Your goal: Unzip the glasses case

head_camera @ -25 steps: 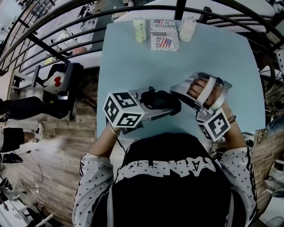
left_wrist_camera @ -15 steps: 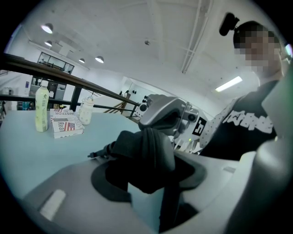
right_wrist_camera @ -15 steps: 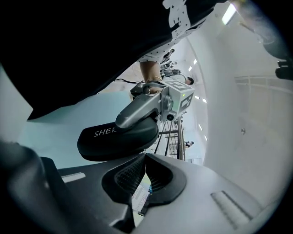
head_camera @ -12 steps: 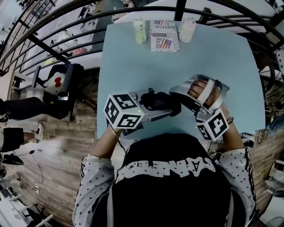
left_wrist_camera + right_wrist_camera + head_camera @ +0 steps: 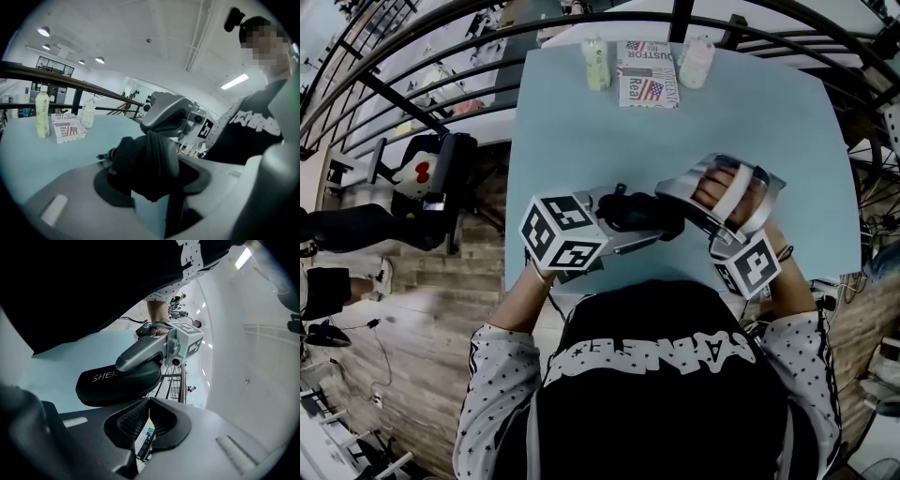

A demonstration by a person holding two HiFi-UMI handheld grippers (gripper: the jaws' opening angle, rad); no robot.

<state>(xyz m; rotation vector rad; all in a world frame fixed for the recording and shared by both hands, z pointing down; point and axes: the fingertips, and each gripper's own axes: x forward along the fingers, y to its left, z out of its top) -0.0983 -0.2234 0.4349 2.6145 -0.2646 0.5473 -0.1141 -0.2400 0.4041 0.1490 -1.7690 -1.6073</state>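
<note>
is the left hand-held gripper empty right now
No, the left hand-held gripper is clamped on the black oval glasses case, seen between its jaws in the left gripper view.

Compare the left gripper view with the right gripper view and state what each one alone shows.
Only the left gripper view: two bottles and a printed box at the table's far end, and the left gripper with jaws clamped on the glasses case. Only the right gripper view: white lettering on the case, and the right gripper with jaws shut at its edge. Both: the black case and light blue table.
</note>
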